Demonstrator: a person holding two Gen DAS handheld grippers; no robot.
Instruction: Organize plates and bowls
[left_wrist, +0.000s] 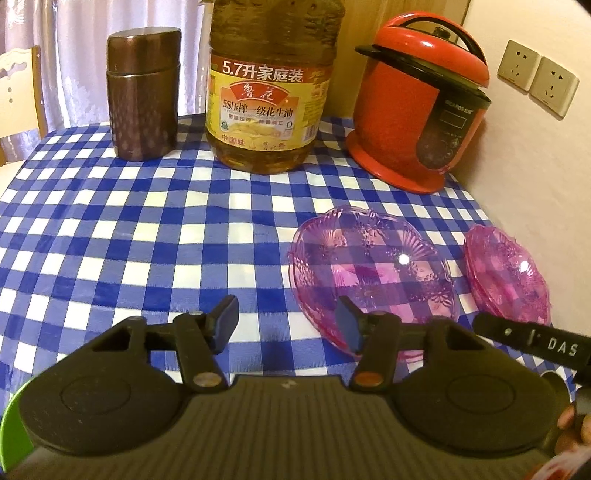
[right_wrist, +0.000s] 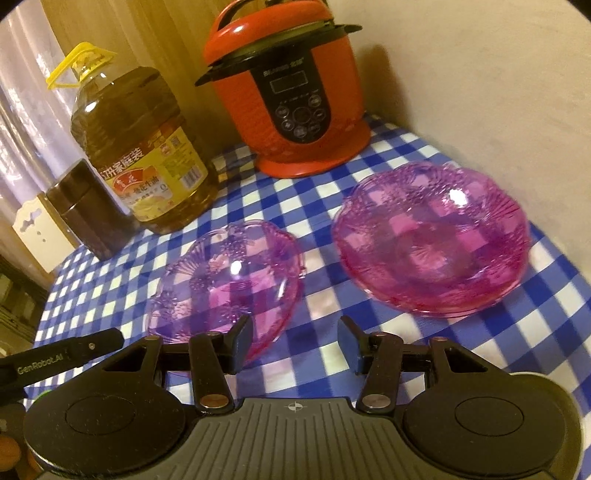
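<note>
Since both claws hang open and empty, step: grip the near bowl's rim.
Left claw (left_wrist: 288, 328): agape, right finger over the near bowl (left_wrist: 373, 273).
Right claw (right_wrist: 295, 345): agape, left finger at that bowl's edge.
Far stack (right_wrist: 432, 243): apart, by the wall; looks like several nested, empty.
Near bowl contents: nothing.
Oil jug (left_wrist: 269, 96): part full.
Advice: pinch the rim squarely, lift level, lower into the stack.

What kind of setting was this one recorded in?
Most likely a home kitchen or dining corner: a checked tablecloth carries a large cooking oil bottle, a red electric cooker and pink glass dishes.
</note>
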